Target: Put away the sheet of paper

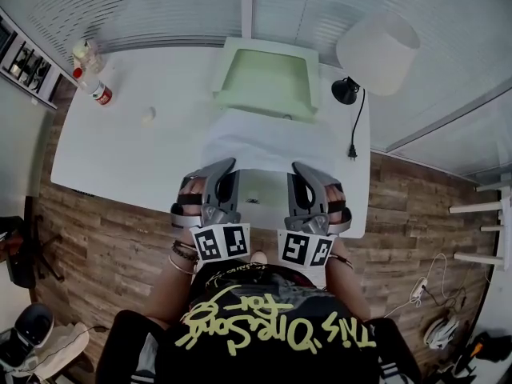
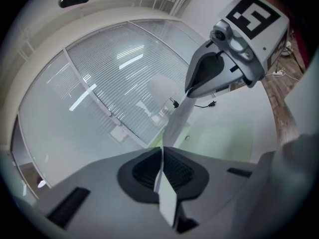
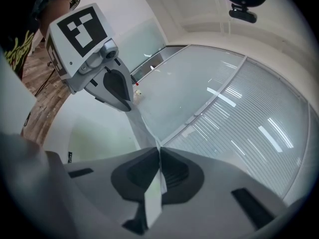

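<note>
While taut, paper (image 1: 264, 141) inside left gripper (image 2: 161, 152), right gripper (image 3: 159, 152).

You're working in what looks like an office. A white table (image 1: 120, 150) fills the middle of the room. Beyond its far edge run glass walls (image 1: 160, 6) lined with slatted blinds, the sort that partition off a work room. At the table's far edge sits a pale green tray (image 1: 264, 82), the kind used for papers. At the table's far right corner is a lamp (image 1: 378, 50) with a white shade, its cord (image 1: 356, 122) and plug lying on the tabletop. Bottles (image 1: 94, 86) stand at the table's far left corner. Around the table the floor (image 1: 104, 238) is wood-look plank, with cables (image 1: 432, 294) lying off to the table's right and a shelf (image 1: 24, 62) to its left.
</note>
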